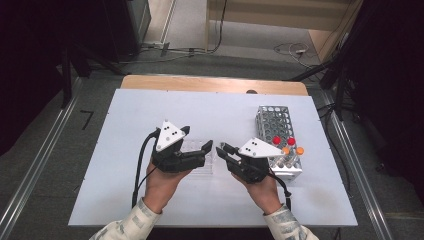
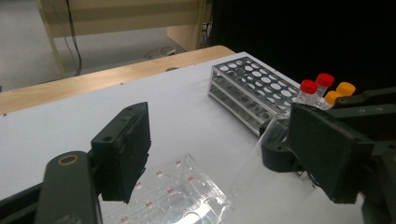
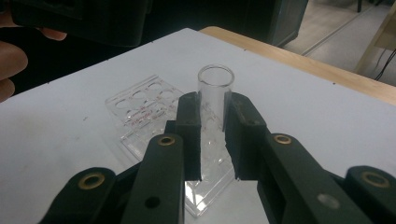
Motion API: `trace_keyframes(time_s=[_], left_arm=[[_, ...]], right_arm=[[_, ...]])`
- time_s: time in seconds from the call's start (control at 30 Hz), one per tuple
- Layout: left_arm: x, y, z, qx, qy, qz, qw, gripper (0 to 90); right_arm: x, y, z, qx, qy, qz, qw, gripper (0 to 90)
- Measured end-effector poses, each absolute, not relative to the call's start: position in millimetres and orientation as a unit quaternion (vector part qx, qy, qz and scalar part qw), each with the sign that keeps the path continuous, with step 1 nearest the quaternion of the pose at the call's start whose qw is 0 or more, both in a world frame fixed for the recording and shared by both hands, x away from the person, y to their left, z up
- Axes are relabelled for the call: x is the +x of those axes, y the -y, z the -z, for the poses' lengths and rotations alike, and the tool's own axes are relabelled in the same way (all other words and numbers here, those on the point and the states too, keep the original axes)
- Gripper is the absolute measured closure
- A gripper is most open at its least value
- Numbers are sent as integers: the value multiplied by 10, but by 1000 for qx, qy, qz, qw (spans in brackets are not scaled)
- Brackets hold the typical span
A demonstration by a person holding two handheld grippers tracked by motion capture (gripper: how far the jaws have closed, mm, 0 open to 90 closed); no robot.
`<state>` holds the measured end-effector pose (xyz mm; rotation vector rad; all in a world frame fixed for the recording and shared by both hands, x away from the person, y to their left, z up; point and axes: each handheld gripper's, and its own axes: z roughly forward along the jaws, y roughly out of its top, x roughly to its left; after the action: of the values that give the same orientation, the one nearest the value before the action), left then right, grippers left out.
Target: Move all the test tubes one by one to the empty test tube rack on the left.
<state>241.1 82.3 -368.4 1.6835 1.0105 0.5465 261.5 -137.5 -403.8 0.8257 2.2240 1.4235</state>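
My right gripper (image 3: pixel 214 107) is shut on a clear, uncapped tube (image 3: pixel 215 81), which stands upright between its pads above a clear plastic well plate (image 3: pixel 140 107). In the high view the right gripper (image 1: pixel 223 149) points left toward the left gripper (image 1: pixel 197 139), which stands open over the plate (image 1: pixel 206 167). In the left gripper view, the left gripper (image 2: pixel 224 154) has nothing between its wide-set jaws, with the plate (image 2: pixel 182 196) lying below them and the right gripper (image 2: pixel 280 149) close behind its right jaw.
A metal tube rack (image 1: pixel 275 122) stands at the right of the white mat (image 1: pixel 150 110). Its near end holds tubes with red caps (image 1: pixel 276 140) and orange caps (image 1: pixel 299 150). A wooden table edge (image 1: pixel 210 84) runs along the far side.
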Motion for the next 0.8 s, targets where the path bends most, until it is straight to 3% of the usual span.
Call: trace_keyframes(time_s=[0.53, 0.8], left_arm=[[2413, -746, 3652, 718, -400, -216, 528, 371], [2455, -720, 3698, 731, -393, -202, 520, 502]], right_arm=[[2625, 1241, 4046, 288, -792, -506, 183, 737], [2636, 1191, 4068, 287, -794, -501, 189, 737]])
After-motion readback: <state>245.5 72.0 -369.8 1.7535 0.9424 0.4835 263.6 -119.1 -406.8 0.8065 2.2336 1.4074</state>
